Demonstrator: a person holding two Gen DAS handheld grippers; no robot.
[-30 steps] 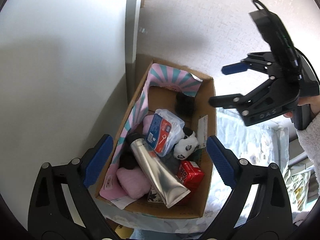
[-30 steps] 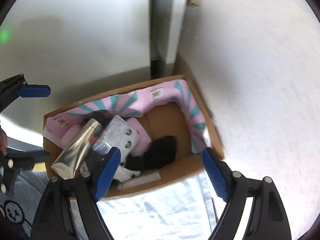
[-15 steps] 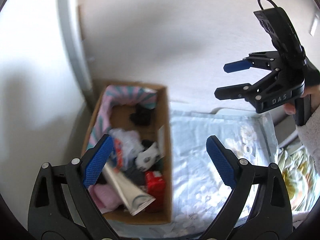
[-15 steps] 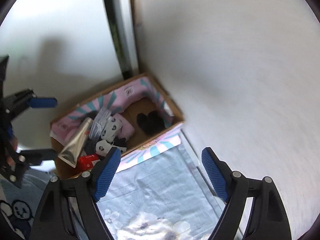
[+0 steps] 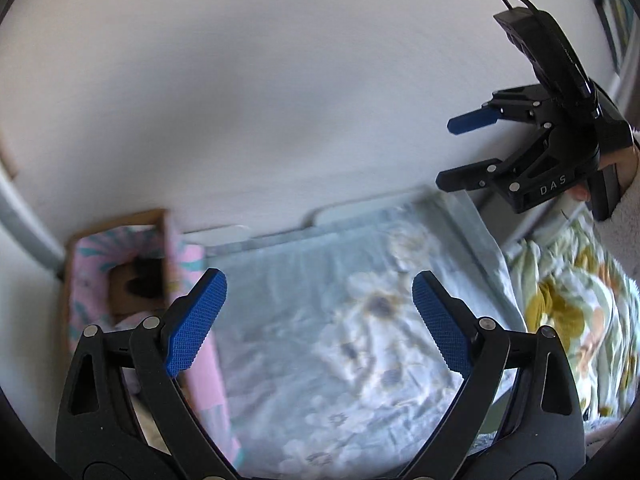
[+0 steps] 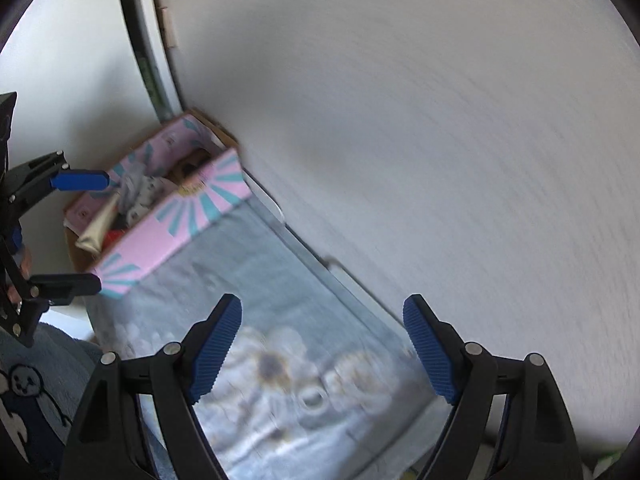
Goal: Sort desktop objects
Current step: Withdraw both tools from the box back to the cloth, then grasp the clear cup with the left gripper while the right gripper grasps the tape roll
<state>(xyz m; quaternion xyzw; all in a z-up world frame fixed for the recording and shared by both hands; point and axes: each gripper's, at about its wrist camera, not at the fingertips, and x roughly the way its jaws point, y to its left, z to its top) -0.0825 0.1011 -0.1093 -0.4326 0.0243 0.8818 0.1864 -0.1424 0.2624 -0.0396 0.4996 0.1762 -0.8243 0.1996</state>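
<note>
Both tongs gape wide, nothing between the pads. Left tongs point(image 5: 318, 320) hang over a pale floral cloth point(image 5: 340, 300); right tongs point(image 6: 322, 350) over the same cloth, near the white wall point(image 6: 440, 120). Cardboard box point(image 6: 172, 216) with pink-teal lining sits in the corner at the cloth's end, holding a silver tube point(image 6: 96, 228), red item, other blurred objects.

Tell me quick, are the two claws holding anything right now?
Left claw: open, holding nothing.
Right claw: open, holding nothing.
</note>
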